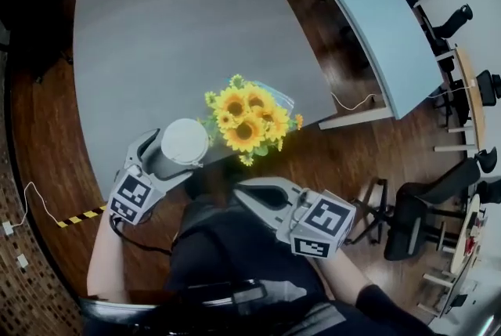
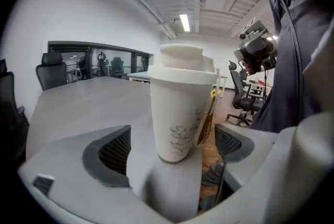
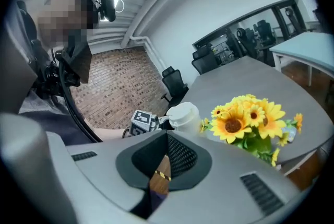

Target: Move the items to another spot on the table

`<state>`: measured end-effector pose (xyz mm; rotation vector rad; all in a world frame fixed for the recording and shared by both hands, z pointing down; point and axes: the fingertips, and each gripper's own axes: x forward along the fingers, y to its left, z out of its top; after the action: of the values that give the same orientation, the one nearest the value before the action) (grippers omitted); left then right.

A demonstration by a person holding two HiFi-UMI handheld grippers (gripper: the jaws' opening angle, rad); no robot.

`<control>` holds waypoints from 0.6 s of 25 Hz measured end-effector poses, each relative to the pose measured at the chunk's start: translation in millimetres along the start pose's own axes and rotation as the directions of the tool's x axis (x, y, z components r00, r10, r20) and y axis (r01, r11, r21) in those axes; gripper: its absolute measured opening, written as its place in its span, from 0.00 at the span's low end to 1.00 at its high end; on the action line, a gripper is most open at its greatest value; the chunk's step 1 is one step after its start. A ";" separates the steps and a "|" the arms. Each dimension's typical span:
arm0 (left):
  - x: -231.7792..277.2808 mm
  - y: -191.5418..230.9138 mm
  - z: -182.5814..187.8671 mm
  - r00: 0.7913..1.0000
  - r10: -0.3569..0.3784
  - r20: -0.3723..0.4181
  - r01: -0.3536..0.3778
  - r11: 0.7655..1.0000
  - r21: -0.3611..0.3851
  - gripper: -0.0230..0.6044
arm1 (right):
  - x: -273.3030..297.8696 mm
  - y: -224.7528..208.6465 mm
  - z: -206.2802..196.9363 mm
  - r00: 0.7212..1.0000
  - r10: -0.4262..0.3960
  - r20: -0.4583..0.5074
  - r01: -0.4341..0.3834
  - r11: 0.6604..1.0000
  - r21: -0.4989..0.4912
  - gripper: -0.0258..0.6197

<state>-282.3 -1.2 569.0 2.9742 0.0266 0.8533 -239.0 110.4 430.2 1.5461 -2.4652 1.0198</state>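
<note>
A white lidded paper cup (image 1: 185,141) stands near the front edge of the grey table (image 1: 172,29). My left gripper (image 1: 166,160) is open around it. In the left gripper view the cup (image 2: 180,108) stands upright between the two dark pads (image 2: 112,157), with a gap on each side. A bunch of yellow sunflowers (image 1: 249,119) lies just right of the cup, at the table's edge. My right gripper (image 1: 249,193) is shut and empty, off the table in front of the person's body. Its view shows the sunflowers (image 3: 245,121) and the cup (image 3: 183,115) beyond the closed jaws.
A second, light blue table (image 1: 376,5) stands to the right across a strip of wooden floor. Office chairs (image 1: 430,209) crowd the right side. A cable (image 1: 35,201) lies on the floor at the left. The grey table stretches far back behind the items.
</note>
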 end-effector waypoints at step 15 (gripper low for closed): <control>65.2 -4.6 10.3 0.988 -0.152 -0.018 0.153 0.983 0.101 0.82 | -33.7 -17.1 -25.9 0.983 -0.182 -0.010 0.183 0.983 0.016 0.01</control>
<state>-221.6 4.9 594.5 3.0120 0.3041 0.8734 -215.7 146.4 446.1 1.7305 -2.2630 1.0162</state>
